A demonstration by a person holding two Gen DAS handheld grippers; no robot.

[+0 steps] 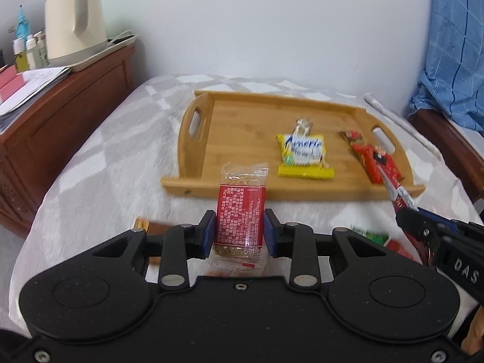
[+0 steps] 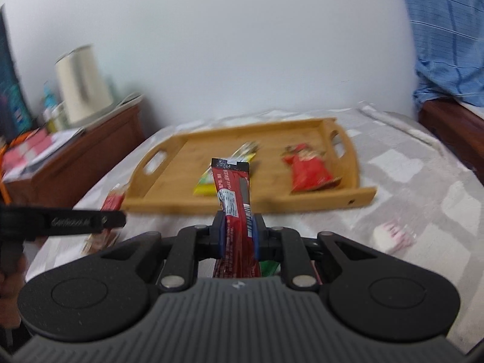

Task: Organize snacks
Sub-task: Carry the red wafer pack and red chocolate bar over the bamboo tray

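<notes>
Left wrist view — left gripper [image 1: 239, 231] pinches a red-labelled cracker pack [image 1: 241, 211] above the bed | right gripper [image 2: 238, 236] pinches a dark red snack bar [image 2: 234, 199] | bamboo tray [image 1: 199, 163] ahead — yellow packet [image 1: 304, 155] and red packet [image 1: 373, 161] inside

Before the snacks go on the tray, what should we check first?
1. Left gripper jaws shut on the clear-and-red snack: ok.
2. Right gripper jaws shut on the dark red bar: ok.
3. Wooden tray has bare floor on its left half: ok.
4. Yellow packet and red packet lie inside the tray: ok.
5. Grip firmness: cannot tell.
</notes>
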